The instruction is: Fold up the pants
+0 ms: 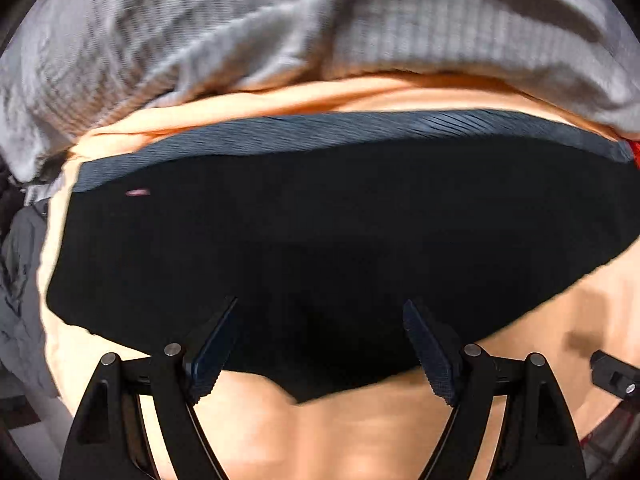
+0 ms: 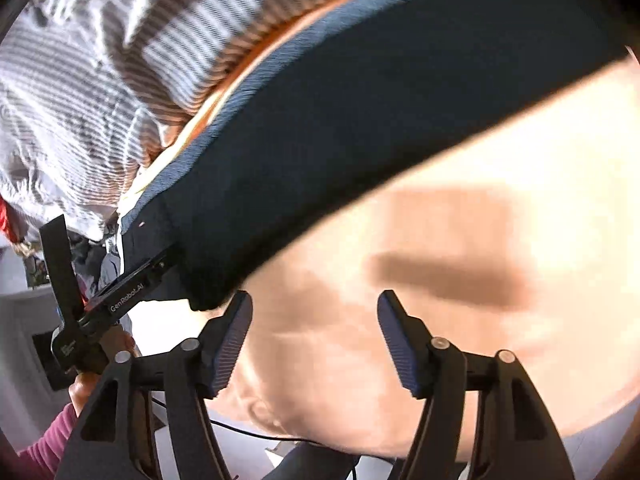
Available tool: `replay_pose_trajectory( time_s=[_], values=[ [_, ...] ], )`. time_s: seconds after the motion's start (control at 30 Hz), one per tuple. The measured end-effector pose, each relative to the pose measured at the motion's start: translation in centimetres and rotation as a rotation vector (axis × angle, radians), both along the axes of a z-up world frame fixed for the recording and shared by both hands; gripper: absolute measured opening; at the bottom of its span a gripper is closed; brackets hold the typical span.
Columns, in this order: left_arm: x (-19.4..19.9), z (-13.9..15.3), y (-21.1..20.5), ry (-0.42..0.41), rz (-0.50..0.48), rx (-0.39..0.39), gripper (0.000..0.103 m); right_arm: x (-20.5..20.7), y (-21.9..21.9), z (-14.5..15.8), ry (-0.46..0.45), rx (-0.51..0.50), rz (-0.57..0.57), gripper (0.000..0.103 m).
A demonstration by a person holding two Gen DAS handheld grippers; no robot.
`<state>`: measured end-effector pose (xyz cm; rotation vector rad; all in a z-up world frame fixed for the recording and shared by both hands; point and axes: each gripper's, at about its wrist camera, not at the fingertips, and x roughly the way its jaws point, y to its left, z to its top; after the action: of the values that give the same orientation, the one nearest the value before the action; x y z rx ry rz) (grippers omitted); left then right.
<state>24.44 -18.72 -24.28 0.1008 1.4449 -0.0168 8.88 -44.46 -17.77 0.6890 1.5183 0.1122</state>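
Black fabric fills the middle of the left wrist view: the pants [image 1: 320,232] lie flat on a peach sheet [image 1: 360,432], apparently already folded into a compact block, with a ribbed grey-blue waistband [image 1: 320,132] running along the far edge. Beyond that waistband sits a rumpled grey-and-white checked blanket [image 1: 200,32], pushed back, probably to leave the pants a smooth patch of sheet. The left gripper [image 1: 320,344] hangs directly over the near edge of the pants, its jaws spread wide and nothing between the pads; neither pad presses on the cloth. That placement suits either a check of the fold or a fresh grab at the near hem. A small pale tag shows close to the waistband's left end.

From the right wrist view, the pants [image 2: 360,128] cross the upper half as a dark band, waistband [image 2: 280,80] on the blanket [image 2: 80,100] side. The right gripper [image 2: 316,328] sits off the pants' near corner, over bare sheet [image 2: 480,280], jaws apart and empty, so the cloth lies free. The left gripper [image 2: 132,280] appears to the left of that corner, held in a hand [image 2: 84,384] with a pink sleeve. The pants look smooth and thick-edged, the fold lines tidy, with no loose leg trailing in either view.
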Motion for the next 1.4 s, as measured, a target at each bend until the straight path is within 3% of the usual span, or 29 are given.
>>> replay_pose_trajectory(
  time_s=[0.27, 0.5, 0.57, 0.6, 0.77, 0.9, 1.1, 1.13, 1.2, 1.4],
  values=[
    [0.3, -0.3, -6.1, 0.014, -0.080, -0.014, 0.083, -1.3, -5.1, -0.5, 0.019, -0.004, -0.099, 0.070],
    [2.3, 0.2, -12.2, -0.030, -0.134, -0.015, 0.083, 0.4, -11.8, 0.8, -0.045, -0.064, -0.196, 0.070],
    [3.3, 0.3, -14.6, -0.042, -0.160, -0.021, 0.083, 1.3, -14.3, 1.6, -0.077, -0.090, -0.234, 0.050],
    [3.6, 0.3, -15.4, -0.044, -0.162, -0.024, 0.083, 1.7, -15.3, 1.8, -0.086, -0.097, -0.245, 0.034],
    [6.0, -0.2, -20.0, -0.046, -0.125, -0.070, 0.083, 4.5, -19.8, 2.1, -0.115, -0.196, -0.283, 0.028],
    [6.1, -1.8, -22.9, -0.040, -0.132, -0.038, 0.083, 7.0, -22.5, 1.4, -0.124, -0.276, -0.276, 0.028],
    [5.9, -4.0, -23.4, 0.001, -0.086, -0.030, 0.083, 7.8, -25.1, -1.6, -0.078, -0.286, -0.279, 0.022],
    [5.9, -4.1, -23.4, 0.000, -0.085, -0.026, 0.088, 7.7, -25.3, -1.9, -0.079, -0.278, -0.278, 0.020],
    [6.1, -4.3, -23.5, -0.007, -0.079, 0.005, 0.093, 7.7, -25.3, -1.6, -0.089, -0.285, -0.258, 0.020],
    [6.5, -4.9, -22.8, 0.011, -0.044, -0.008, 0.093, 10.2, -25.4, 0.0, -0.174, -0.263, -0.223, 0.023]
  ],
)
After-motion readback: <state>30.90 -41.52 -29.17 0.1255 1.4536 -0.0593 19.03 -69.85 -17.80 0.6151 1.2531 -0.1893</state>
